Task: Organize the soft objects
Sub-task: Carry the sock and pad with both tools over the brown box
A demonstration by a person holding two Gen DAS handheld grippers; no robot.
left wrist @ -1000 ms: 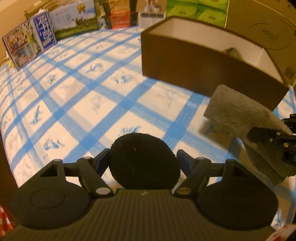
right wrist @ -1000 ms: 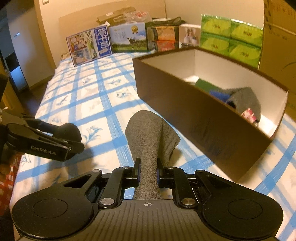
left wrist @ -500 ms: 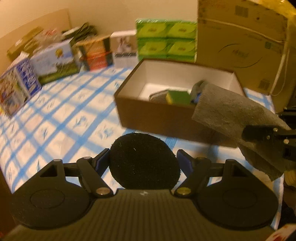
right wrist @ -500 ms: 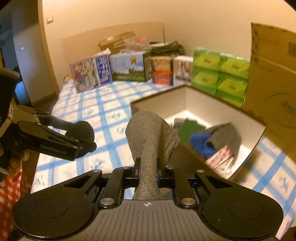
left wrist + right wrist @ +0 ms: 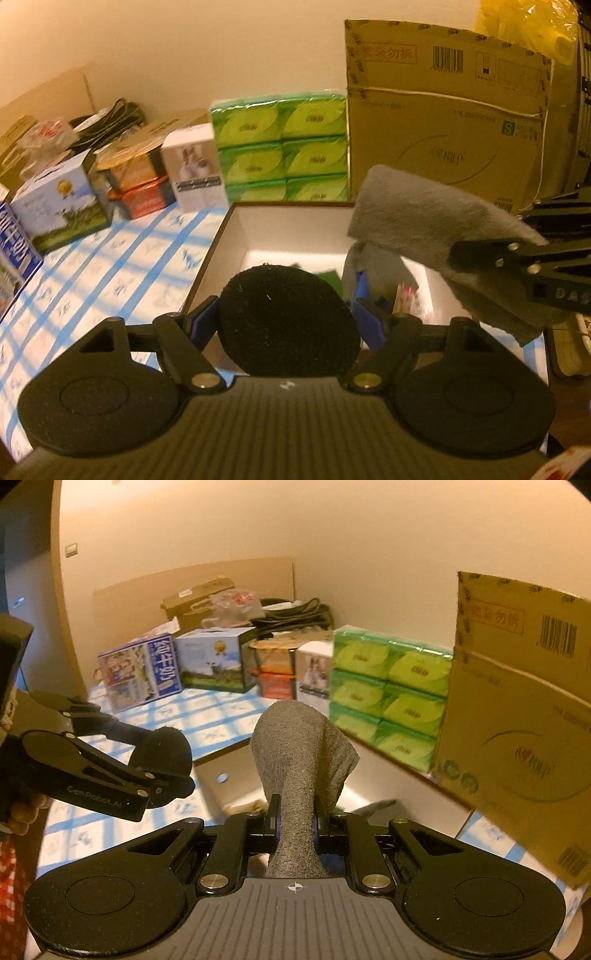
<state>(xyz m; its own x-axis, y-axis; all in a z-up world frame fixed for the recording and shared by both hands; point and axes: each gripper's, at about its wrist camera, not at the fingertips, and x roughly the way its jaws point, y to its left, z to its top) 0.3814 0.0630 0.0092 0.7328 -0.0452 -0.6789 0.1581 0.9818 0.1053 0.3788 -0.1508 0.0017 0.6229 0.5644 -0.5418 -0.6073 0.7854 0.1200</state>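
Holding a black round pad (image 5: 288, 319) in the left gripper (image 5: 286, 325), jaws standing wide and pressing on the pad's two edges. Pinching a grey cloth (image 5: 301, 760) in the right gripper (image 5: 295, 821), jaws nearly together on the bunched lower end, rest of the cloth sticking up and fanning out ahead of the fingers.

Hanging both loads at the near edge of the open brown box (image 5: 218, 243), white inside, sitting on the blue-checked sheet (image 5: 110, 266). Already lying in the box: something green, something blue, another grey piece; blurred, not telling more.

Key relation: box interior lying straight ahead of and below both grippers, far side from the holder. Cloth's long axis running forward-up along the right fingers, free end reaching toward the box's right part. Pad sitting flat-on to the left camera, over the near-left wall. In the left view, right gripper (image 5: 524, 273) showing at right, cloth overhanging the box. Right hand probably nearer to dropping; judging next as lowering and releasing into the box.
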